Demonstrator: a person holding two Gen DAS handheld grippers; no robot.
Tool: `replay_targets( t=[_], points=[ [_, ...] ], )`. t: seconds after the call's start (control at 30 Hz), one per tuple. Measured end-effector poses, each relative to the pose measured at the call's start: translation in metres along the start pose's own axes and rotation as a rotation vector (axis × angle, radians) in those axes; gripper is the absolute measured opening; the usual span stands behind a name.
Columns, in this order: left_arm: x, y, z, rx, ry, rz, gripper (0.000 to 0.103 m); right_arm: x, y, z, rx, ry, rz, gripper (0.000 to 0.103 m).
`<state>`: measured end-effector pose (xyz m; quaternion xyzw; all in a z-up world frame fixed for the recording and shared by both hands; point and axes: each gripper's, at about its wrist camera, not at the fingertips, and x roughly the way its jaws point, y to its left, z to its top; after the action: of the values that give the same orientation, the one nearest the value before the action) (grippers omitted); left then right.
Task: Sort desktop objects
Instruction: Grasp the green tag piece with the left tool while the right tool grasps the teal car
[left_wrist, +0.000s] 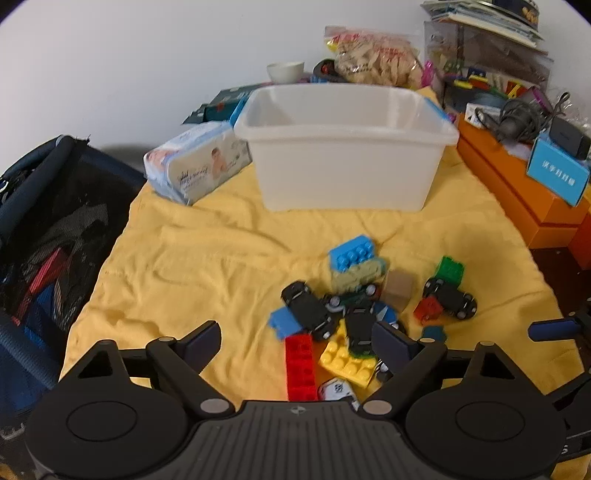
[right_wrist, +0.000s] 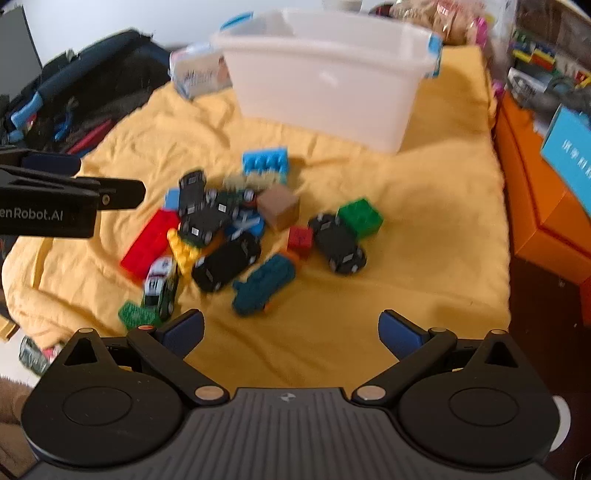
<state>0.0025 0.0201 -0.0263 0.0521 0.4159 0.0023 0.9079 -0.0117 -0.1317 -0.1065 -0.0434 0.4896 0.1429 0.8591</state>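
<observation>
Yellow cloth (left_wrist: 207, 266) covers my whole work surface, wrinkled, with a jumble of bricks and toy cars (left_wrist: 343, 314) heaped in the lower centre of the left wrist view. I see my left gripper (left_wrist: 295, 343) with its fingers spread wide, nothing between them, low over the near edge of that heap. My right gripper (right_wrist: 291, 332) is equally wide apart and empty, short of the pile. Beyond the toys, at the top centre, stands a white plastic bin (left_wrist: 343, 147). Crowding it are a wipes pack (left_wrist: 195, 162) on the left and an orange box (left_wrist: 517, 184) at the right edge; a black mesh bag (left_wrist: 55, 229) fills the left side.
</observation>
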Motion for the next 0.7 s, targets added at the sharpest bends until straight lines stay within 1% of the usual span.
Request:
replay_targets(
  t=[0.17, 0.27, 0.3, 0.37, 0.4, 0.43, 0.5, 0.53, 0.57, 0.6, 0.67, 0.7],
  points=[
    [0.000, 0.003, -0.005, 0.002, 0.003, 0.033, 0.090, -0.002, 0.002, 0.000, -0.008, -0.009, 0.003, 0.103],
    [0.000, 0.006, -0.008, -0.016, 0.008, 0.018, 0.087, -0.001, 0.000, -0.001, -0.005, 0.007, 0.000, 0.103],
    [-0.002, 0.009, -0.011, -0.027, -0.001, 0.008, 0.087, -0.003, 0.000, -0.001, -0.005, -0.009, -0.007, 0.103],
    [-0.005, 0.013, -0.016, -0.037, -0.023, -0.003, 0.087, -0.014, -0.001, -0.001, -0.016, -0.076, -0.026, 0.103],
    [-0.006, 0.016, -0.020, -0.038, -0.023, -0.011, 0.087, -0.018, -0.001, -0.003, -0.038, -0.105, -0.013, 0.103],
    [-0.004, 0.017, -0.022, -0.036, -0.004, -0.022, 0.087, -0.019, -0.001, -0.004, -0.060, -0.116, 0.004, 0.103],
    [-0.001, 0.021, -0.029, -0.037, 0.014, -0.034, 0.086, -0.013, 0.000, -0.005, -0.085, -0.070, -0.008, 0.102],
    [0.000, 0.022, -0.033, -0.033, 0.018, -0.031, 0.086, -0.011, 0.000, -0.006, -0.090, -0.060, -0.005, 0.095],
    [0.001, 0.020, -0.035, -0.016, 0.027, -0.022, 0.086, -0.010, -0.001, -0.006, -0.084, -0.062, 0.017, 0.084],
    [0.002, 0.019, -0.037, 0.004, 0.034, -0.017, 0.086, -0.009, -0.002, -0.007, -0.081, -0.063, 0.044, 0.079],
    [0.002, 0.016, -0.039, 0.026, 0.037, -0.036, 0.081, -0.007, 0.001, -0.007, -0.102, -0.062, 0.084, 0.058],
    [0.001, 0.016, -0.041, 0.025, 0.040, -0.053, 0.076, -0.005, 0.005, -0.008, -0.119, -0.062, 0.083, 0.056]
  ],
)
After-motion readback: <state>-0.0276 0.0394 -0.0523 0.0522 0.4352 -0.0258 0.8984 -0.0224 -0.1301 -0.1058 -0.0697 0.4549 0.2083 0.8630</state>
